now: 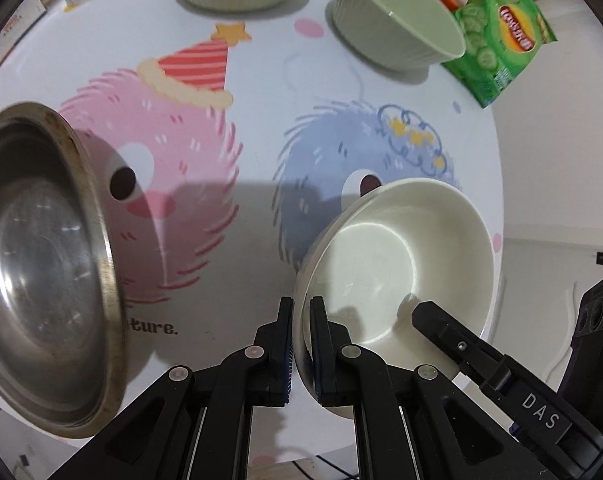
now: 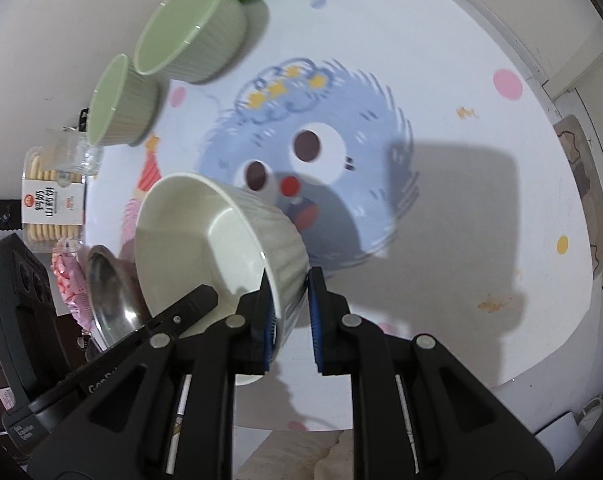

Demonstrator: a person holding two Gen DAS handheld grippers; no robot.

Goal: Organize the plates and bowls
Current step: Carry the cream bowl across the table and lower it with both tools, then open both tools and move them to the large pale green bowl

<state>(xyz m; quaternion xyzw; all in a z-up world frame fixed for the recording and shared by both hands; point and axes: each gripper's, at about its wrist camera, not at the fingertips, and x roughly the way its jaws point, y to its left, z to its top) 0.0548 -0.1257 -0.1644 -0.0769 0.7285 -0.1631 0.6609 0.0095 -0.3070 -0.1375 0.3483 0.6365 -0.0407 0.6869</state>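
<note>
Both grippers clamp one white bowl (image 1: 393, 264) by opposite rim walls: left gripper (image 1: 301, 344), right gripper (image 2: 287, 312). The bowl is tilted above the table (image 1: 261, 92), ribbed outside, glossy inside. A steel bowl (image 1: 41, 264) sits left; two green bowls (image 1: 401, 28) far; open printed cloth between.

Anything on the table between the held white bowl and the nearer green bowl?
Nothing. The left wrist view shows only bare printed tablecloth between the white bowl and the green bowl.
</note>
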